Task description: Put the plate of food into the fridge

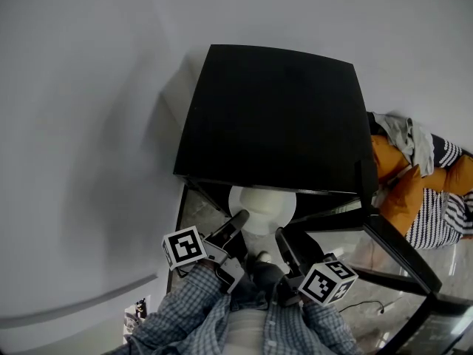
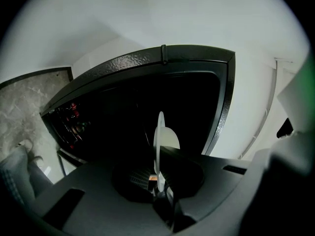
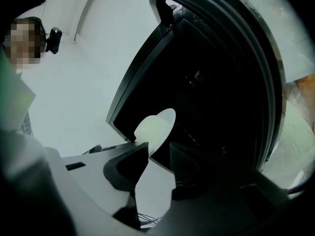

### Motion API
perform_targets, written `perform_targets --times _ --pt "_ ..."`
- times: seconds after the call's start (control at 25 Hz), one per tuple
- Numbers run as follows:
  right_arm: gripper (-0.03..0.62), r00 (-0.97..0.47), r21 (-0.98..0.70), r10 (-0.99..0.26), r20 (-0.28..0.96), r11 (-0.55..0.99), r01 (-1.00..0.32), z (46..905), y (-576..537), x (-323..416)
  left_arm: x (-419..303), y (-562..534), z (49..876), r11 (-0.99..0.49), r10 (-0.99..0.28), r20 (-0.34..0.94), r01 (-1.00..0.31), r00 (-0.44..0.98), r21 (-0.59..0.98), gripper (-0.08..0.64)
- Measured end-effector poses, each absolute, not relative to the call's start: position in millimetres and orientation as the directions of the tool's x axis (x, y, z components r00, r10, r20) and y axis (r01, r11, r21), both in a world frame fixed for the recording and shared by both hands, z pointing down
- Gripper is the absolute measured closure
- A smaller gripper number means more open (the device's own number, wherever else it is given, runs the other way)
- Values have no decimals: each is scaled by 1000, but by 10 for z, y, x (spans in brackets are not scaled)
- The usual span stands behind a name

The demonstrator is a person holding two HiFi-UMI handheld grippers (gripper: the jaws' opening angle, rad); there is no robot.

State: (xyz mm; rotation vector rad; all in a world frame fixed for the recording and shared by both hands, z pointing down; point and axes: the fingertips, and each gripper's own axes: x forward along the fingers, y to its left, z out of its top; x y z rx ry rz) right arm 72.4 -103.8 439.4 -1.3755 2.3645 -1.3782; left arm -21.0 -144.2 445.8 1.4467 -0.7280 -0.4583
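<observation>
The white plate (image 1: 262, 205) with a pale mound on it sits at the mouth of the open black fridge (image 1: 273, 117). My left gripper (image 1: 238, 222) is shut on the plate's near left rim. In the left gripper view the plate (image 2: 160, 136) stands edge-on between the jaws of that gripper (image 2: 160, 181), with the dark fridge interior behind it. My right gripper (image 1: 283, 237) is open at the plate's near right side. In the right gripper view the plate (image 3: 156, 126) lies just beyond that gripper (image 3: 158, 151), with no pad pressing on it.
The fridge door (image 1: 399, 250) stands swung open at the right. Orange and striped cloth (image 1: 429, 183) lies heaped beyond the door. A white wall (image 1: 89, 124) runs along the left, close to the fridge. The person's checked sleeves (image 1: 192, 309) fill the bottom of the head view.
</observation>
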Motion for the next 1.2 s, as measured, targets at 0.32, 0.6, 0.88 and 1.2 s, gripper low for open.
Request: perform_targets --times 0.32,0.6,0.88,1.2 --pt "583 -552 -583 -735 394 264 -768 4420 -970 857 -257 -1546 4654 137 -730 200 -146 653 980 535" --pt "586 -547 -542 -730 410 288 -789 4469 -940 825 -206 -1672 4810 167 -744 234 -165 626 972 535" --pt "586 -568 -552 -726 387 311 -774 4417 -969 724 -219 -1817 4854 182 -758 256 -182 600 966 535" --pt "584 -543 -270 -713 444 472 -840 4401 -1065 508 -190 -1982 4860 183 -768 248 -169 590 968 535"
